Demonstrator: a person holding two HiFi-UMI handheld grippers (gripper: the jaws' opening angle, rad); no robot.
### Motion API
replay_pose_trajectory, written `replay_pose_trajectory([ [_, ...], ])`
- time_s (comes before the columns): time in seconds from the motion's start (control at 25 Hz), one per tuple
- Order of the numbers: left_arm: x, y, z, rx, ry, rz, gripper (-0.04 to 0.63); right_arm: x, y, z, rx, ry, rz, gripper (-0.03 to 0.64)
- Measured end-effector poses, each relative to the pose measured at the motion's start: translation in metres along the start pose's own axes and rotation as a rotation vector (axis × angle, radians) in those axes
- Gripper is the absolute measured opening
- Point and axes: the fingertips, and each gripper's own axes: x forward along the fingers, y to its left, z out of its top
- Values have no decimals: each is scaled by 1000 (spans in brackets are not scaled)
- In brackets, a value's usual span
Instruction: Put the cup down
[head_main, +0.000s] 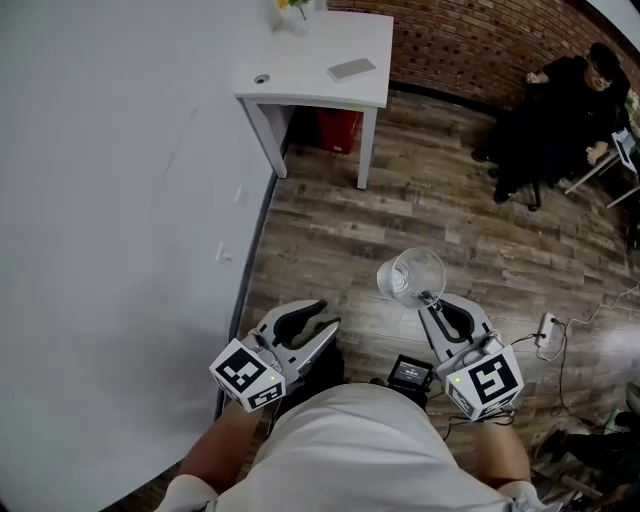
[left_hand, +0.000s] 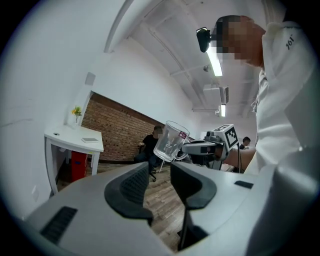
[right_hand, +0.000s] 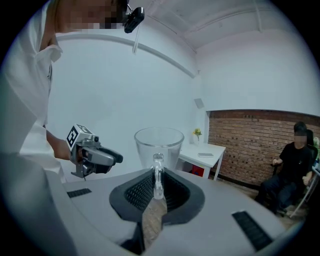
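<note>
Now: cup is clear glass with a handle, held in the air over the wood floor, resting on no surface. A small red label sits near its rim in the left gripper view.

Right gripper is clenched on the cup's handle. In its own view the ribbed pads press the handle from both sides, and the cup body stands beyond the jaw tips, mouth up. Seen from the left gripper view the cup leans, rim tipped away from the right gripper.

Left gripper is released: jaws apart, only floor showing in the gap. It is held level beside the right one, apart from the cup and not touching it. Right gripper view shows it off to the side, a hand behind it.

Surroundings:
- White wall runs along the person's left.
- White table stands against that wall, well ahead of the cup. On it: a flat grey slab, a small round item, and yellow flowers at the far edge.
- Red bin under the table.
- Brick wall behind.
- A person in black sits at the far right.
- Power strip with cable on the floor, right of the right gripper.
</note>
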Motion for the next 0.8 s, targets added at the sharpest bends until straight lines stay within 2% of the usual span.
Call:
replay_pose_trajectory([
  [0.32, 5, 88, 33, 11, 9, -44, 140, 80, -22, 32, 18, 0, -60, 35],
  [0.52, 14, 121, 43, 2, 6, -62, 140, 112, -37, 39, 14, 16, -67, 35],
  [0.8, 57, 158, 61, 3, 6, -47, 140, 147, -88, 47, -2, 15, -41, 35],
])
